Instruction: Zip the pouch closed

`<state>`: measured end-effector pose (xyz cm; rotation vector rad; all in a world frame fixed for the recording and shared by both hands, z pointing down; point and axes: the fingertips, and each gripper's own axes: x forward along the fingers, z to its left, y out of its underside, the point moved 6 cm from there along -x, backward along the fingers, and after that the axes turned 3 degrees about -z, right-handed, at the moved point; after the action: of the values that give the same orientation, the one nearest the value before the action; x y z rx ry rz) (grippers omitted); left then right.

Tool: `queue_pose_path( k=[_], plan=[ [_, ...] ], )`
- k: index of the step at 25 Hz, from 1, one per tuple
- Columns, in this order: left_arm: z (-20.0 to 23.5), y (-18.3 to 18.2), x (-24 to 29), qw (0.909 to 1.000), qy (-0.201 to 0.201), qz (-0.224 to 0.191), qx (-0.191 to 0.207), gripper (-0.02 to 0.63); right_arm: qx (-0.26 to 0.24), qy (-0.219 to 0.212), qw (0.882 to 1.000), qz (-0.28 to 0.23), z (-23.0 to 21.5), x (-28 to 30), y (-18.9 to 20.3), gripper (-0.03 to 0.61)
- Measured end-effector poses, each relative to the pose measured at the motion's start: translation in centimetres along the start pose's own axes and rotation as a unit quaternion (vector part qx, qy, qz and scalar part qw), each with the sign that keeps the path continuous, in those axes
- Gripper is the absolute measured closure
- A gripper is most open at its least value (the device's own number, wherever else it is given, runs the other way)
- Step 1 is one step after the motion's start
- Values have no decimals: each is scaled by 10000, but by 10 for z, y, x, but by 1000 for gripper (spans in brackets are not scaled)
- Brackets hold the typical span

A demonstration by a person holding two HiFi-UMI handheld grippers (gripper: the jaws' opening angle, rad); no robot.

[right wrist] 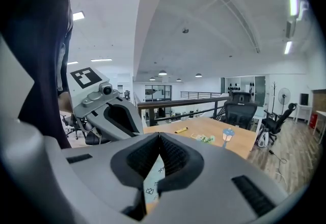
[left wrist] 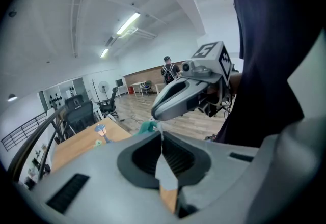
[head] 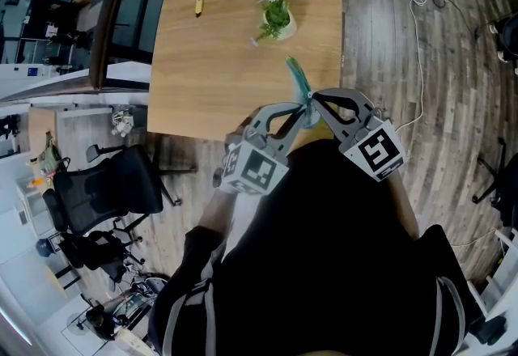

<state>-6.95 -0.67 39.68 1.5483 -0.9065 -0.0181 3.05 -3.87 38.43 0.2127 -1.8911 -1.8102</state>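
Head view: a thin teal fabric pouch (head: 301,91) is held in the air over the near edge of the wooden table (head: 218,63). The left gripper (left wrist: 162,141) and right gripper (right wrist: 159,141) each have their fingers pinching its pale cloth. It looks soft, light and floppy, so I would hold 1 end taut and grip the zip pull.

The person wears a near-black top (head: 324,257). The left gripper (head: 298,114) and right gripper (head: 317,100) are grey plastic, each with a white cube (head: 257,168) of black square markers.
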Motion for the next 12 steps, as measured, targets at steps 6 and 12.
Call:
queue_pose_path(
  k=[6,12],
  plan=[
    [-2,-3,-1,9999,39,-4,104,604,187,196,9996,7,-5,0,-1,563],
    [-2,-6,0,9999,31,-62,141,604,356,443,9984,-27,-11,-1,0,563]
  ],
)
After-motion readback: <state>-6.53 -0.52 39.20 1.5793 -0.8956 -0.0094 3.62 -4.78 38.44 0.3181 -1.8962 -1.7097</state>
